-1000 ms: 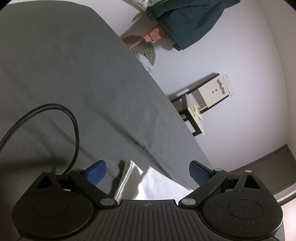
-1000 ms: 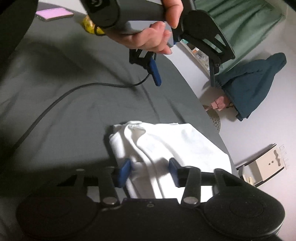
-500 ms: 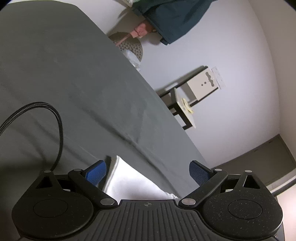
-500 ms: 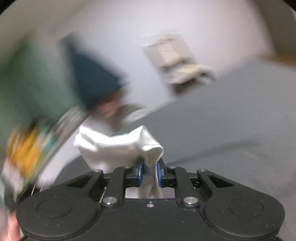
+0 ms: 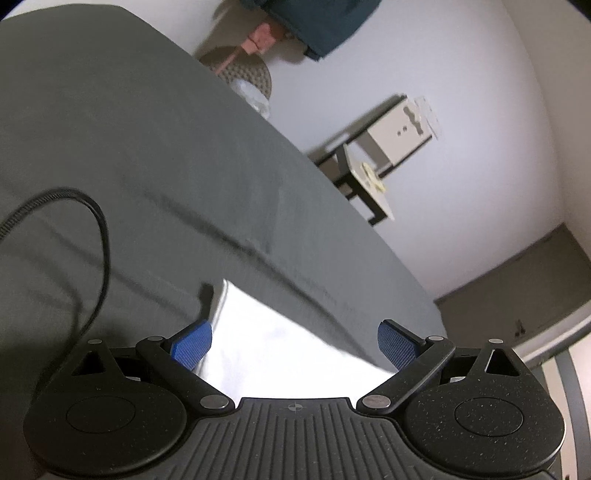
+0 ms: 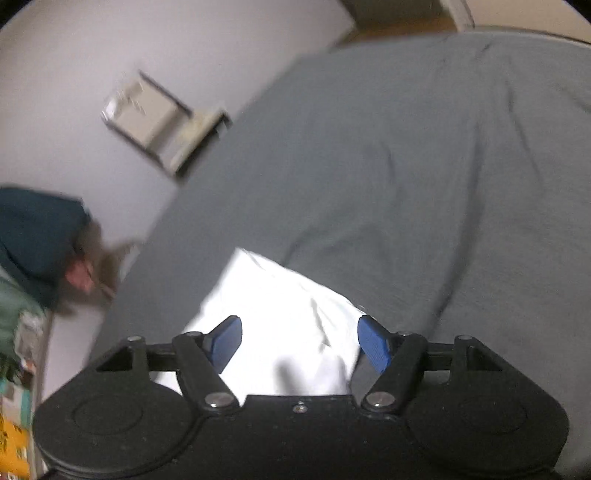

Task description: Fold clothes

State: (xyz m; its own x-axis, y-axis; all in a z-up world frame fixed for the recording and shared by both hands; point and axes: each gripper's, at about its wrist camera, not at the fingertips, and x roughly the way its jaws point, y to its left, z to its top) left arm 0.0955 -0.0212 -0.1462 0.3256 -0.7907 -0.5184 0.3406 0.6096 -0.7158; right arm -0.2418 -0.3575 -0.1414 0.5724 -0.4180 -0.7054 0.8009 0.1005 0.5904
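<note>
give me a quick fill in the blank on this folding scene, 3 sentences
1. The garment lying on the bed is ____ in colour.
2. The right gripper has its fingers ____, with nothing clamped between them.
3. The bed sheet under the black cable is ____ in colour.

Missing words: white; open; grey

A home bedroom: grey-sheeted bed [image 5: 155, 155] ahead of the tongs, dark garment [image 5: 317, 22] hanging on the wall beyond, small side table [image 5: 369, 177] alongside.
</note>
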